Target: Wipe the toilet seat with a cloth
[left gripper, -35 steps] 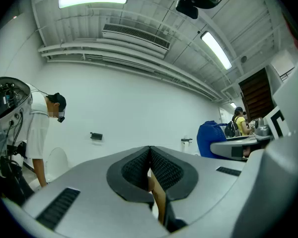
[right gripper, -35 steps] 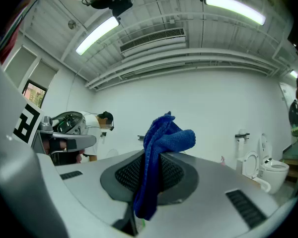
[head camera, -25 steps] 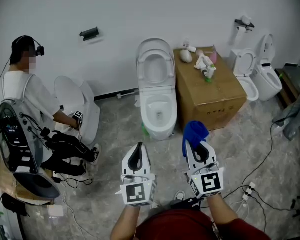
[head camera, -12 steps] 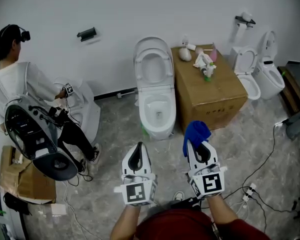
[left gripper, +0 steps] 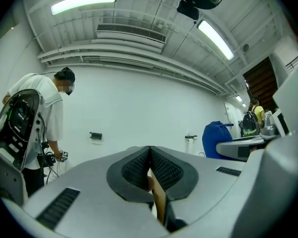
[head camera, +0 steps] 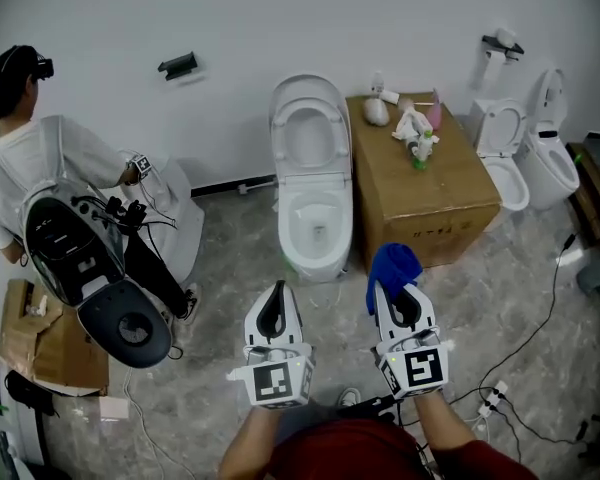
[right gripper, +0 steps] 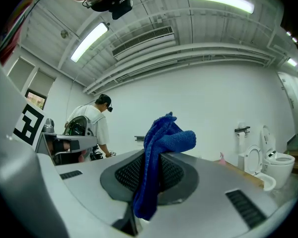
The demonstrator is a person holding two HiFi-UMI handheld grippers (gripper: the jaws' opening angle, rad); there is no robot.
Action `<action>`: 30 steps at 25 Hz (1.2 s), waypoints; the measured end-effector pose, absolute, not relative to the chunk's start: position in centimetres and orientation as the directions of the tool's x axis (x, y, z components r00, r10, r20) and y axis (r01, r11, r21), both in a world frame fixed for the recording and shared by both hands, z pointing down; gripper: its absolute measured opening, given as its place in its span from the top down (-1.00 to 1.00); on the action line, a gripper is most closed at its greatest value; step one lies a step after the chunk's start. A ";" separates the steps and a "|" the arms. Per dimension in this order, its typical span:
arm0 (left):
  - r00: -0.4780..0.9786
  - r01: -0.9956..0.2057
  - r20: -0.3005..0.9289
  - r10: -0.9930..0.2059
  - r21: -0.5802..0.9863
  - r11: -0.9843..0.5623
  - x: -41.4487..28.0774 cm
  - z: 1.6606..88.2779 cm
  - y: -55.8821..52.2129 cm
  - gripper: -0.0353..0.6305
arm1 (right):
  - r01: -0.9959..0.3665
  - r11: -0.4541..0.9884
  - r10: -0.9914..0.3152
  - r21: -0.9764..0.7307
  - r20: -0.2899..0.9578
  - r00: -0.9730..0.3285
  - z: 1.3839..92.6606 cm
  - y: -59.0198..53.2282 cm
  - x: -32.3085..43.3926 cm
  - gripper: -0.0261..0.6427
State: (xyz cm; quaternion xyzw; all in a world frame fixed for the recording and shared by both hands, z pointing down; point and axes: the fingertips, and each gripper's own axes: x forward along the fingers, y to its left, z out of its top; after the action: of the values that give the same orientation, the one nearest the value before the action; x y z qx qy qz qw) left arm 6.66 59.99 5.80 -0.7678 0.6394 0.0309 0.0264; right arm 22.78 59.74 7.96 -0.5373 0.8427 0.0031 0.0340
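A white toilet (head camera: 310, 183) with its lid raised and its seat (head camera: 315, 223) down stands against the far wall, ahead of both grippers. My right gripper (head camera: 395, 290) is shut on a blue cloth (head camera: 391, 263), which bunches above the jaws (right gripper: 164, 143) in the right gripper view. My left gripper (head camera: 273, 303) is shut with nothing in it, its dark pads (left gripper: 139, 170) pressed together. Both grippers are held level, short of the toilet's front and apart from it.
A cardboard box (head camera: 420, 183) with bottles and small items stands right of the toilet. Two more toilets (head camera: 525, 153) stand at the far right. A person (head camera: 70, 198) with a backpack rig works at another toilet on the left. Cables (head camera: 540, 338) trail over the floor at right.
Both grippers have come closer to the toilet, which sits lower in the head view. The person at left has risen from a crouch and turned away.
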 end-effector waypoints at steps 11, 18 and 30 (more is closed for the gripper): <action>0.166 -0.986 -0.082 -0.983 0.018 -0.168 2.4 7.0 53.1 0.84 | -0.902 0.432 -0.901 0.002 -0.041 -0.432 8.7 52.6 18.5 0.75; 0.189 -0.979 -0.109 -0.976 0.052 -0.196 -2.7 6.3 46.1 0.84 | -0.911 0.411 -0.911 0.019 -0.036 -0.411 8.1 45.7 12.9 0.75; 0.240 -0.967 -0.073 -0.968 0.063 -0.245 -10.5 7.0 35.7 0.84 | -0.940 0.339 -0.941 0.031 0.002 -0.339 8.1 36.3 5.5 0.75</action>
State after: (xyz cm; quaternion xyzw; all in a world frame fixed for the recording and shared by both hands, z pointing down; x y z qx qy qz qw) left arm -10.48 35.66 7.03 -0.7875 0.6144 0.0483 -0.0024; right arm 5.49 36.29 8.06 -0.5748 0.8181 0.0121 -0.0097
